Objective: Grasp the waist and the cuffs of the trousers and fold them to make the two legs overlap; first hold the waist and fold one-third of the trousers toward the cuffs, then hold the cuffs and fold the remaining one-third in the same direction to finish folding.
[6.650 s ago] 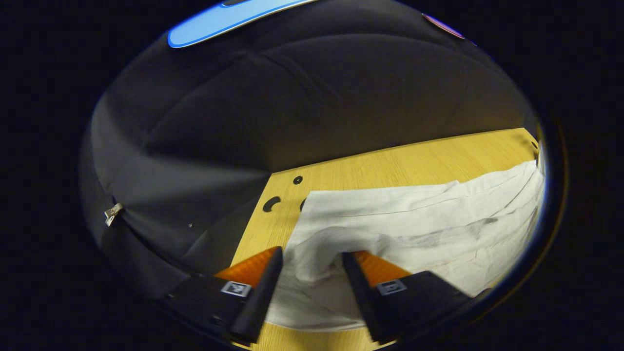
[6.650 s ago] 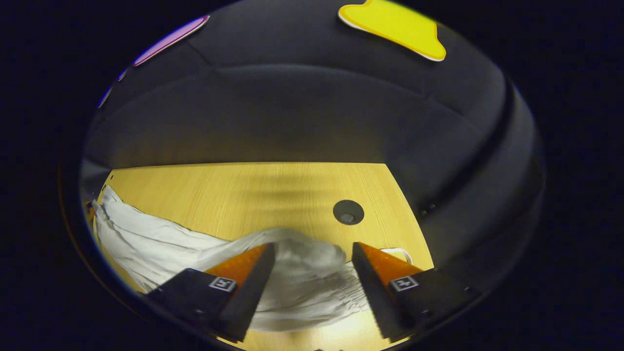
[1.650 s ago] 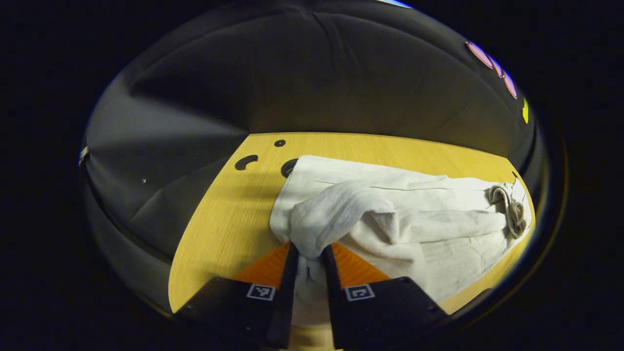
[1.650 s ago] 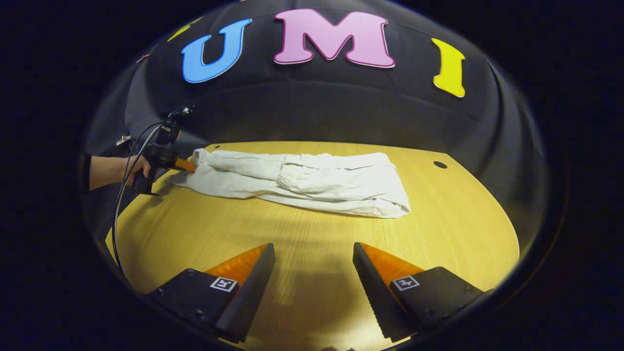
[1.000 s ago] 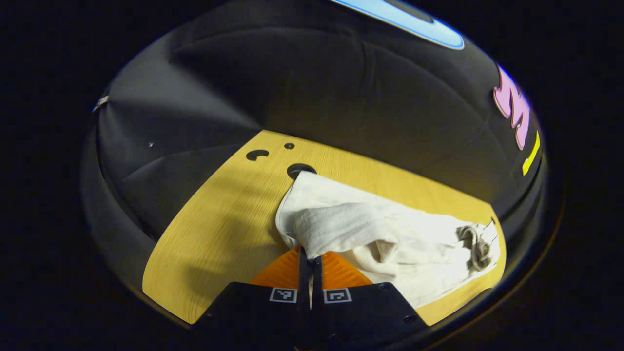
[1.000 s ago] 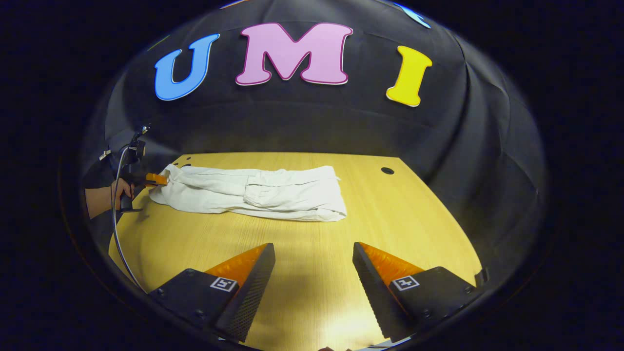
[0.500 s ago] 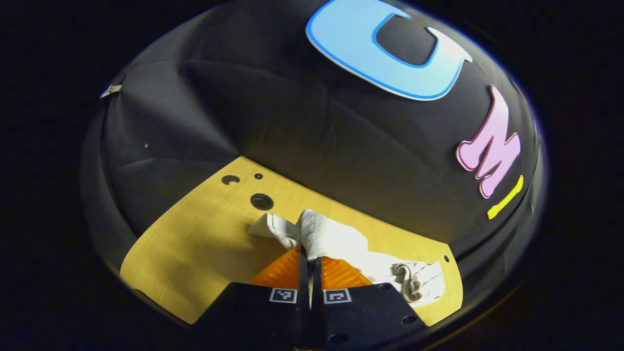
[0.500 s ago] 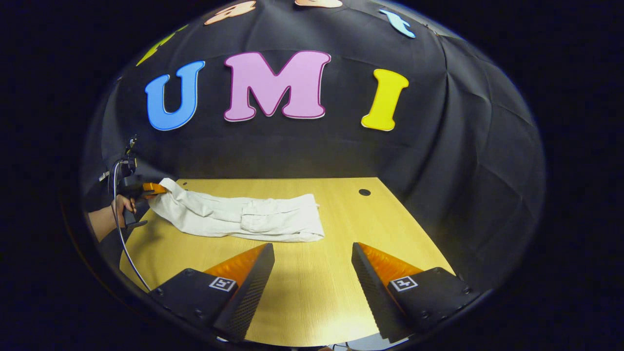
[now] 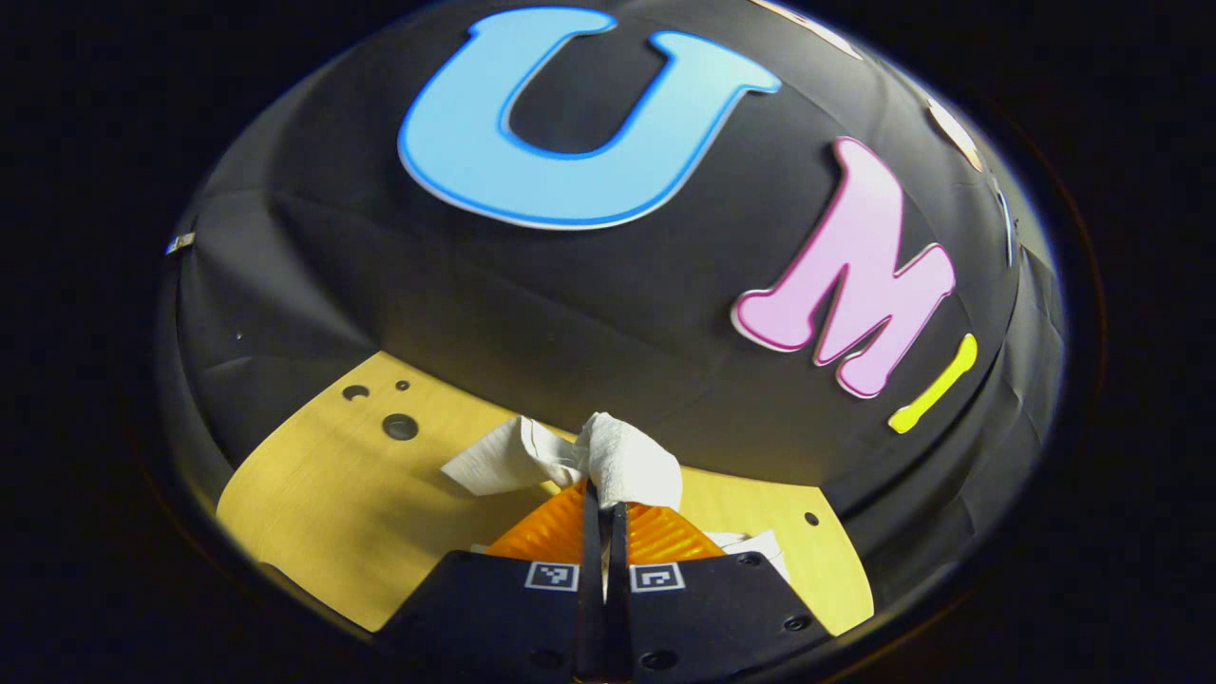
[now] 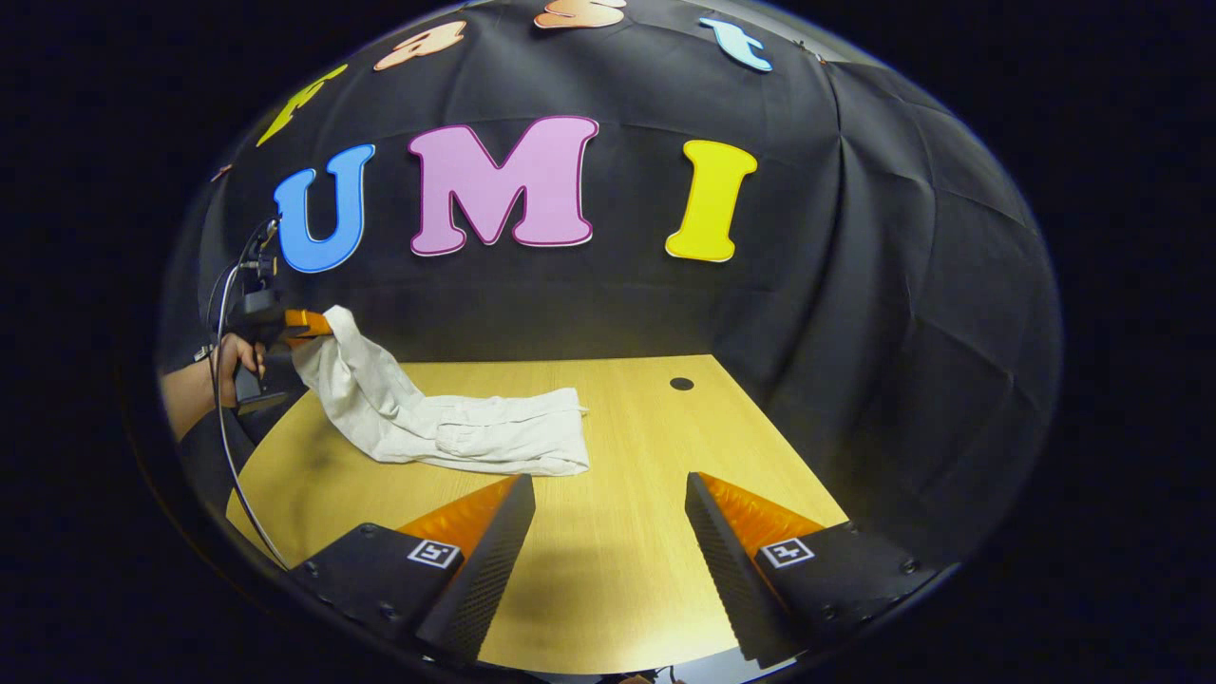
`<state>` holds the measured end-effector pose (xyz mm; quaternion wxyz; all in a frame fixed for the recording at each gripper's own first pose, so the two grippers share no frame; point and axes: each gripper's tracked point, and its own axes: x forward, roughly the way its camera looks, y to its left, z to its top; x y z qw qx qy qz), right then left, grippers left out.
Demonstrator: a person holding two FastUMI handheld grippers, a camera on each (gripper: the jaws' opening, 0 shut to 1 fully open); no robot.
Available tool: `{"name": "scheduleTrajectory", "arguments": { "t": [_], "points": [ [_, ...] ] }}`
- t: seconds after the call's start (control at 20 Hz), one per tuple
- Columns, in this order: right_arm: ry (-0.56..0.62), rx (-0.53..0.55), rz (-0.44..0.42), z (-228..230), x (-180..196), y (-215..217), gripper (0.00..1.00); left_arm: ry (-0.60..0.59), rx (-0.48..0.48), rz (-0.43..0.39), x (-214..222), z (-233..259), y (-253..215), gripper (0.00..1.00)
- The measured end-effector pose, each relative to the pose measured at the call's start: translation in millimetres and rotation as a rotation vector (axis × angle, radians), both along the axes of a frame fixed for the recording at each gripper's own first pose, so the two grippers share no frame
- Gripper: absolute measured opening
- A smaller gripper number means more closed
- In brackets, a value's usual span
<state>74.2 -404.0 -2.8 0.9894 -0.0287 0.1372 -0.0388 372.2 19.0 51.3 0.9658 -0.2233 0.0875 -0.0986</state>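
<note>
The left tool [image 9: 604,508] has its two fingers pressed together on a bunch of white cloth, the cuff end of the trousers [image 10: 446,418]. In the left gripper view that pinched fabric bulges up just above the fingertips, and a loose flap of it sticks out to one side. In the right gripper view the same tool [image 10: 318,325] appears far off at the edge of the wooden surface [image 10: 646,446], held by a hand [image 10: 233,366] with a cable trailing down from it. There the cuff end is lifted clear of the surface, and the cloth slopes down from the fingers to the rest of the trousers, which lie flat and bunched in layers on the far part of the surface.

The right tool [image 10: 608,513] has its fingers spread well apart with nothing between them. It hangs over the bare near part of the surface, well apart from the trousers. A small dark round hole [image 10: 681,384] sits in the surface beyond the trousers' flat end, and a few more holes [image 9: 399,427] mark the corner seen in the left gripper view.
</note>
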Motion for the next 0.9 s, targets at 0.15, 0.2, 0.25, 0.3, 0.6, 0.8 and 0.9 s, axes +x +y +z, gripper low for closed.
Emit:
{"name": "scheduleTrajectory", "arguments": {
  "t": [0.15,0.2,0.25,0.3,0.6,0.8,0.9],
  "points": [
    [-0.016,0.034,0.022,5,8,-13,0.98,-0.03,0.001,-0.044,-2,27,-60,0.05],
    [-0.022,0.038,0.029,6,10,-18,0.98,-0.037,0.009,-0.064,-3,33,-82,0.05],
    [-0.024,0.038,0.037,6,12,-23,0.98,-0.043,0.024,-0.081,-3,38,-101,0.05],
    [-0.027,0.036,0.044,6,13,-28,0.98,-0.049,0.042,-0.096,-4,40,-123,0.05],
    [-0.024,0.105,0.091,-1,22,-47,0.97,-0.017,0.151,-0.136,5,14,-227,0.05],
    [-0.023,0.11,0.131,-6,21,-65,0.97,0.031,0.189,-0.148,7,-14,-279,0.08],
    [-0.016,0.105,0.159,-7,25,-74,0.98,0.052,0.219,-0.153,6,-30,-300,0.12]
  ]
}}
